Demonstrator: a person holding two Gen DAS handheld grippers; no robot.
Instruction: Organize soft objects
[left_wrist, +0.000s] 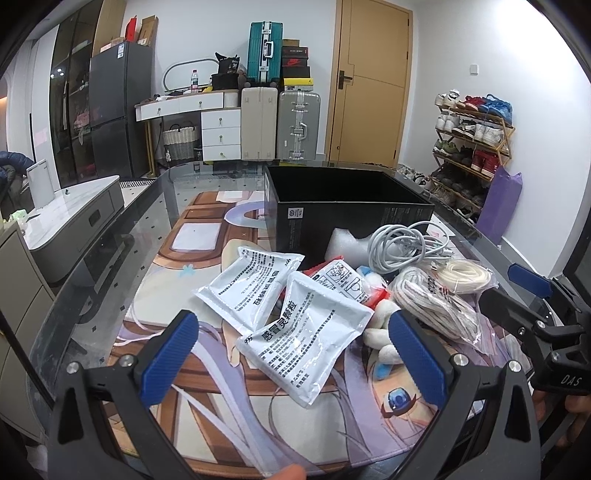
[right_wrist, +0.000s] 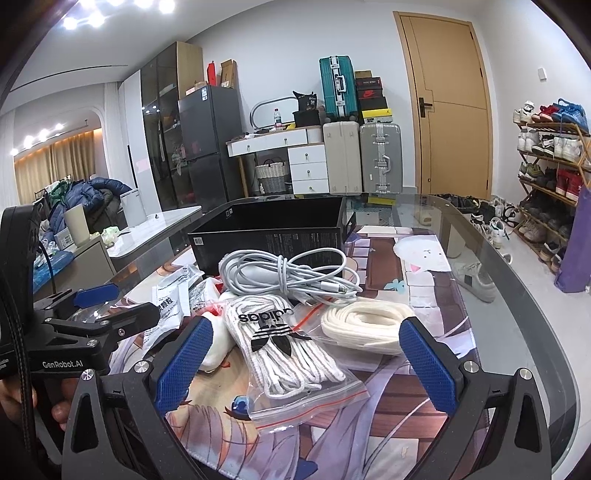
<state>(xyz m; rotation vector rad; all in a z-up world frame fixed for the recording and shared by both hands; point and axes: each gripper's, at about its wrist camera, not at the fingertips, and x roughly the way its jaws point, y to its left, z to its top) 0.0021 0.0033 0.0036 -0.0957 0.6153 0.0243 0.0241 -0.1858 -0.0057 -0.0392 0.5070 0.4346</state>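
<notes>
My left gripper (left_wrist: 291, 354) and my right gripper (right_wrist: 303, 362) both stand with jaws spread wide and nothing held, poised just short of a heap of soft goods on the printed mat (left_wrist: 207, 236) that covers the glass table (right_wrist: 517, 266). The step in hand, as I judge it, is the opening approach: nothing has yet gone into the black box (left_wrist: 347, 206), which stands open-topped just behind the heap. Between my left jaws lies the near white sachet (left_wrist: 306, 336), overlapping a second sachet (left_wrist: 251, 284); both carry Chinese print, of which I read "感冒灵颗粒" on the near one. Between my right jaws lies the bagged shoelaces (right_wrist: 288, 350), a zip bag marked "adidas" with the trefoil, seen upside down; just beside it rests the cream cord coil (right_wrist: 365, 325), and behind them the white cable bundle (right_wrist: 284, 273). A plush toy (left_wrist: 380, 332) shows partly under the sachets. The next move likely calls for closing on one limp packet near its middle, lifting clear, and carrying it over the box rim. The left tool reads "GenRobot.AI", the right "DAS".
</notes>
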